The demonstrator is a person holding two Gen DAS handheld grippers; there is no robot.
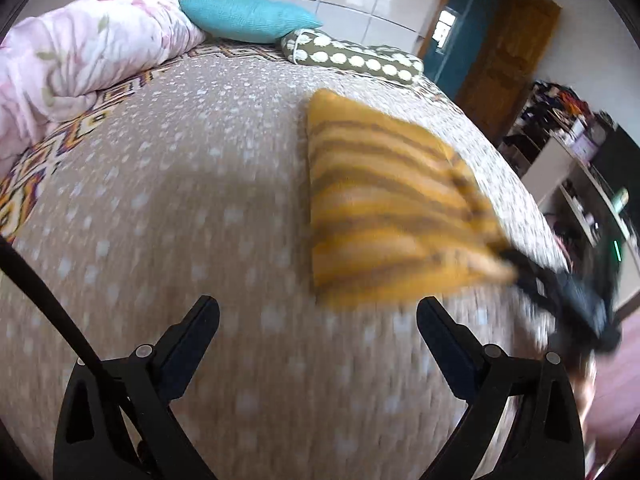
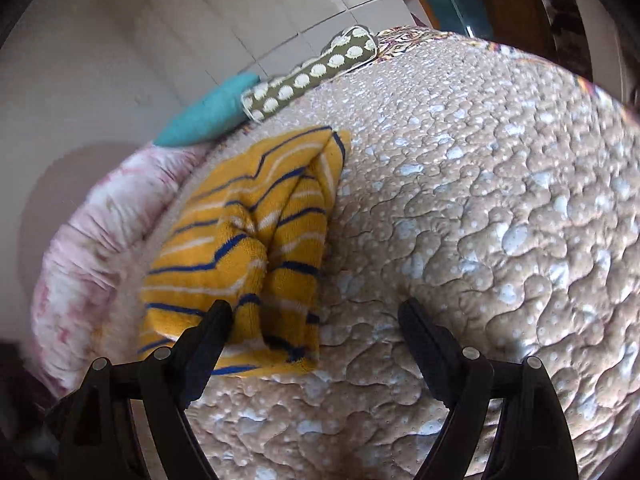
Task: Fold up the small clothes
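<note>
A small yellow garment with dark blue and white stripes (image 2: 248, 240) lies folded on the quilted beige bedspread (image 2: 480, 200). In the left wrist view the same garment (image 1: 384, 208) is blurred, ahead and to the right. My left gripper (image 1: 318, 316) is open and empty above the bedspread (image 1: 180, 200), short of the garment. My right gripper (image 2: 316, 316) is open, its left finger over the garment's near edge. In the left wrist view the right gripper (image 1: 568, 288) shows blurred at the garment's right corner.
A pink floral duvet (image 1: 72, 60) is bunched at the bed's far left. A teal pillow (image 1: 248, 16) and an olive dotted pillow (image 1: 352, 56) lie at the head. A wooden door (image 1: 500, 60) and cluttered shelves (image 1: 568, 140) stand to the right.
</note>
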